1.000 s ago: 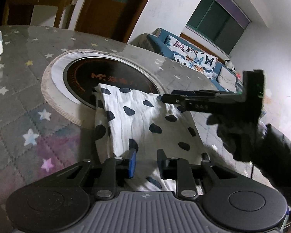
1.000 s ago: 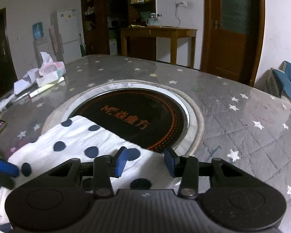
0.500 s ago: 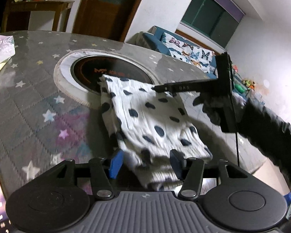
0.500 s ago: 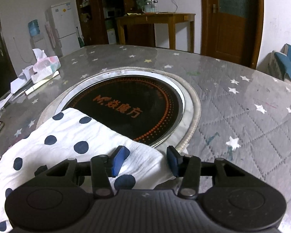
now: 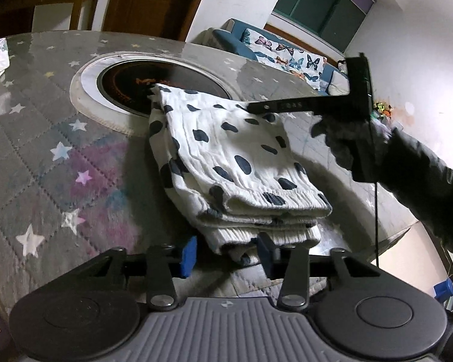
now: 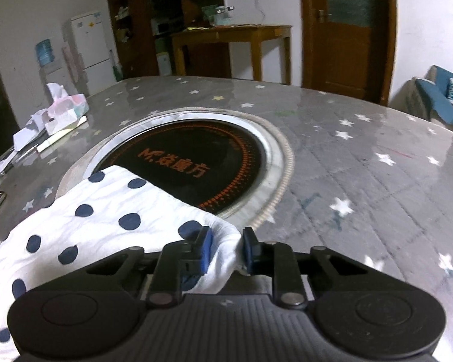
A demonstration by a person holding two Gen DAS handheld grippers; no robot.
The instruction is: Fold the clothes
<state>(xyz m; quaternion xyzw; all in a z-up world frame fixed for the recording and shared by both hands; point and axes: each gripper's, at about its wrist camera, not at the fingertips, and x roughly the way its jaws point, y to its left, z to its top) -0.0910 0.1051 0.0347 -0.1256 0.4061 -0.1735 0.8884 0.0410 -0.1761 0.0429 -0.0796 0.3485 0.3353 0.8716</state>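
Room: white walls, indoor lighting.
Wooden door [image 6: 348, 33], fridge [image 6: 90, 45], side table [image 6: 232, 34]; blue sofa [image 5: 274, 51] under dark window [image 5: 323, 9].

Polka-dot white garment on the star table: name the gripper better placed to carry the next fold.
Right. The right gripper has just closed on a corner of the polka-dot white garment; the left gripper only straddles the folded waistband end, a gap beside one pad.

Legible markings: one item.
Round black cooktop [image 6: 193, 163] set in the table: orange lettering "M." followed by Chinese characters, possibly "炫魔方"; the same print shows partly in the left wrist view, unreadable there.
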